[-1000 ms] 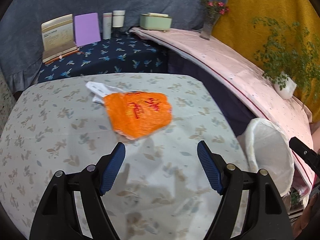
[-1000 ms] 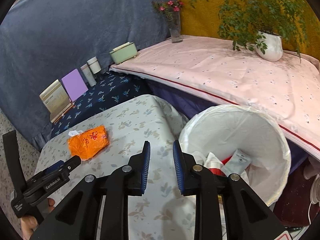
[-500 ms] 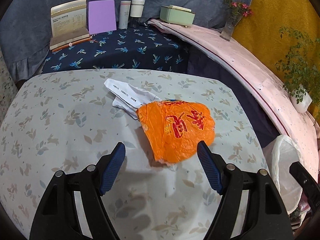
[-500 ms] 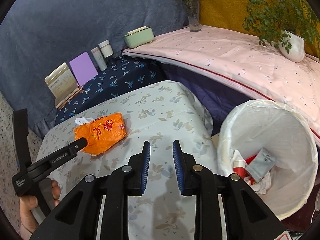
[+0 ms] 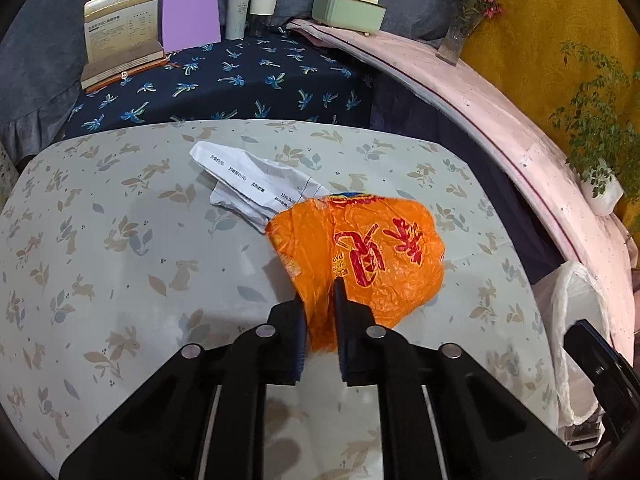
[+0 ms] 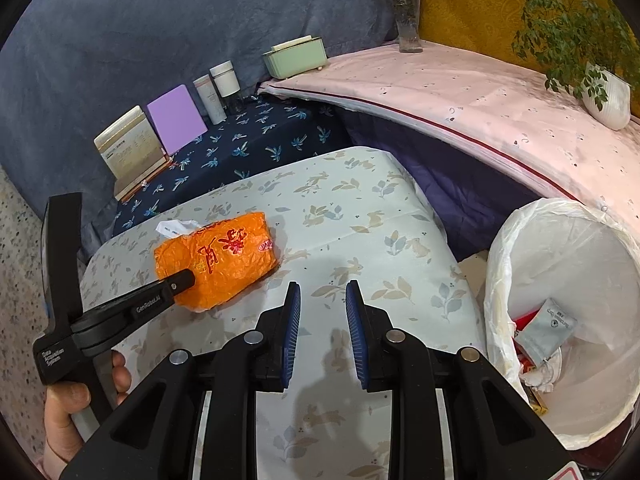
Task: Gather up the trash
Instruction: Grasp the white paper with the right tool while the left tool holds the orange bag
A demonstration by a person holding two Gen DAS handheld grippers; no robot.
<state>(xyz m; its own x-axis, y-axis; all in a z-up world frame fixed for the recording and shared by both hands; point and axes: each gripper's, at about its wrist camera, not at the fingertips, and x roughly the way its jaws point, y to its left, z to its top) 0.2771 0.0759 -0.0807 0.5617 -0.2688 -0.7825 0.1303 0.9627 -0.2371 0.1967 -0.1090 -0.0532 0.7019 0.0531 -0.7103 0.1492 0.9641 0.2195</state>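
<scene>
A crumpled orange plastic bag [image 5: 372, 252] with red characters lies on the floral tablecloth [image 5: 120, 240]. My left gripper [image 5: 320, 304] is shut on the bag's near edge; this also shows in the right wrist view [image 6: 188, 278], with the bag [image 6: 224, 258]. A crumpled white paper receipt [image 5: 248, 182] lies just behind the bag, partly under it. My right gripper [image 6: 320, 312] hovers over the table's right part with its jaws a narrow gap apart and nothing between them. A white-lined trash bin [image 6: 572, 312] stands right of the table, holding several wrappers.
A dark blue palm-print surface [image 5: 224, 80] behind the table carries a booklet [image 5: 120, 32], a purple card [image 5: 191, 16], two bottles and a green box [image 5: 348, 8]. A pink-covered ledge [image 6: 460, 96] runs to the right with a flower vase and a potted plant [image 6: 604, 92].
My left gripper moved forward to the orange bag and closed on its near edge. My right gripper swung left, away from the bin, and its jaws opened slightly.
</scene>
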